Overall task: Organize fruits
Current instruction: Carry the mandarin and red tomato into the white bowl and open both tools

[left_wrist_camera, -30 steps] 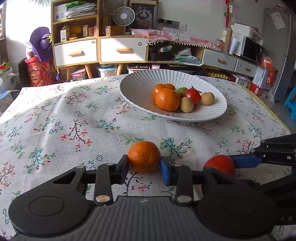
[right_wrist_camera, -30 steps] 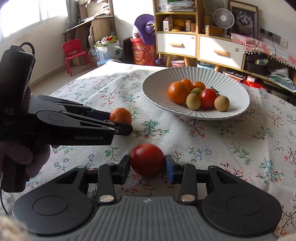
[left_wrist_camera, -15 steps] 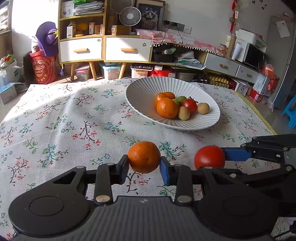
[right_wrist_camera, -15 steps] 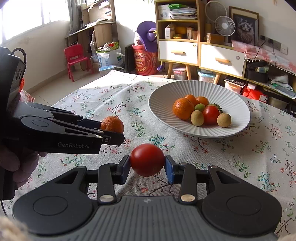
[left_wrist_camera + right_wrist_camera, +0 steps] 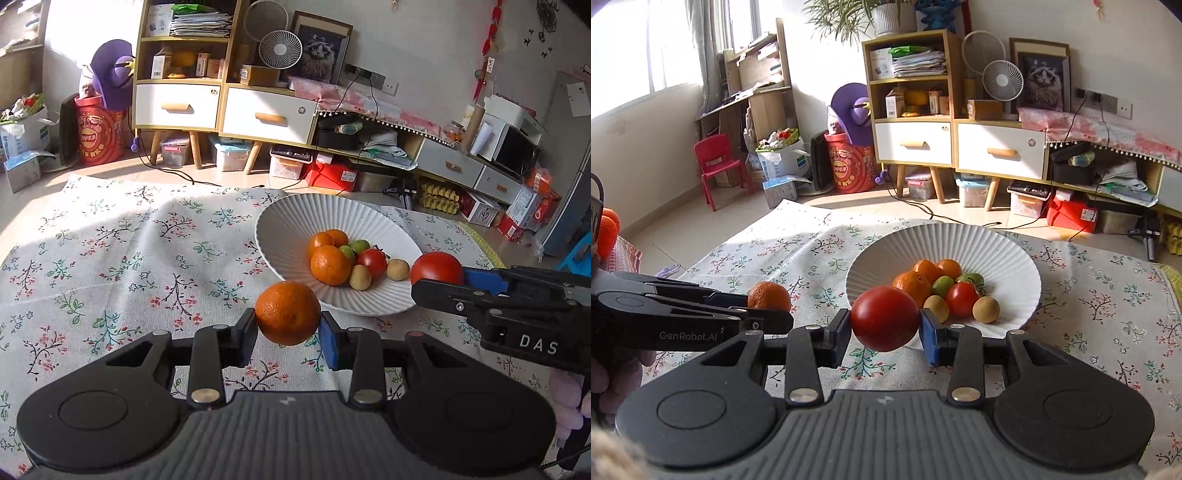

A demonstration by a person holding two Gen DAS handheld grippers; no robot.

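Observation:
My left gripper (image 5: 287, 328) is shut on an orange (image 5: 287, 312) and holds it in the air above the floral tablecloth, just short of the near rim of the white ribbed bowl (image 5: 295, 221). My right gripper (image 5: 884, 330) is shut on a red tomato (image 5: 884, 318), also lifted, in front of the bowl (image 5: 960, 243). The bowl holds several fruits: oranges (image 5: 330, 264), a tomato (image 5: 372, 261), green and tan small fruits. The right gripper with its tomato (image 5: 437, 268) shows at the right of the left wrist view. The left gripper's orange (image 5: 769, 296) shows at the left of the right wrist view.
The table with the floral cloth (image 5: 110, 258) reaches to its far edge behind the bowl. Beyond it stand a shelf unit with drawers (image 5: 221, 107), a red bin (image 5: 96, 133), storage boxes on the floor and a red child's chair (image 5: 718, 166).
Both grippers have risen off the cloth with their fruits and moved forward towards the bowl. The orange and the tomato now hang above the table near the bowl's near rim.

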